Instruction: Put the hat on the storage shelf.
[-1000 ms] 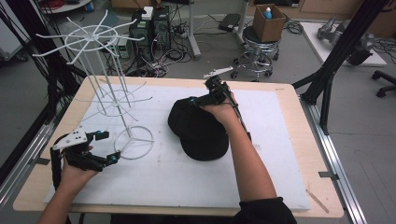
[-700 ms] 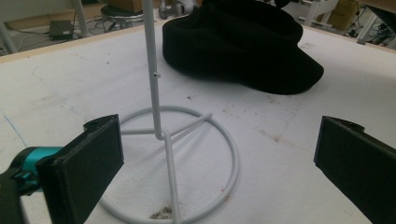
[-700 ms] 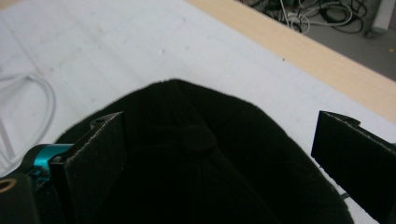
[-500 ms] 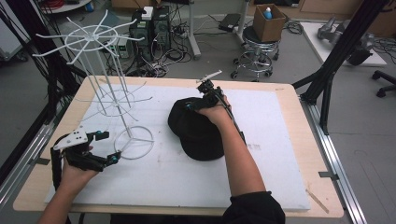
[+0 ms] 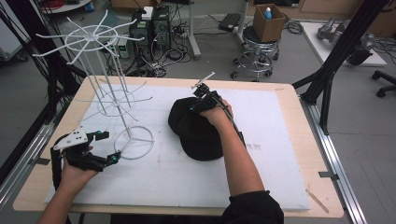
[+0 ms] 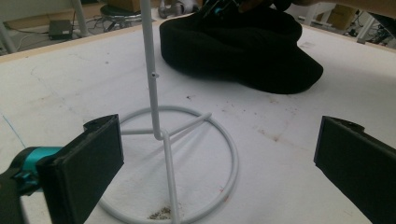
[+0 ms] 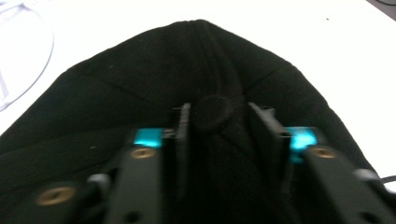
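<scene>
A black cap (image 5: 198, 137) lies on the white mat, its crown toward the far side. My right gripper (image 5: 196, 106) is pressed down on that crown. Its jaws have just been closing, and in the right gripper view they pinch a ridge of cap (image 7: 140, 84) fabric with the top button (image 7: 212, 112) between them, so the right gripper (image 7: 219, 135) is shut on it. My left gripper (image 5: 109, 147) rests at the near left, open wide and holding nothing. In the left gripper view, the left gripper (image 6: 219, 163) faces the rack's base ring (image 6: 163, 135), with the cap (image 6: 243, 51) beyond.
A tall white wire rack (image 5: 105, 93) with spoke-like arms stands on the mat's left half, its base ring (image 5: 134, 142) just right of the left gripper. The mat (image 5: 280, 154) covers a wooden table (image 5: 308, 140). Black frame posts stand at both sides.
The right hand shifted slightly left and down onto the cap's crown, and its jaws went from wide to closed on the fabric. The left hand stayed put.
</scene>
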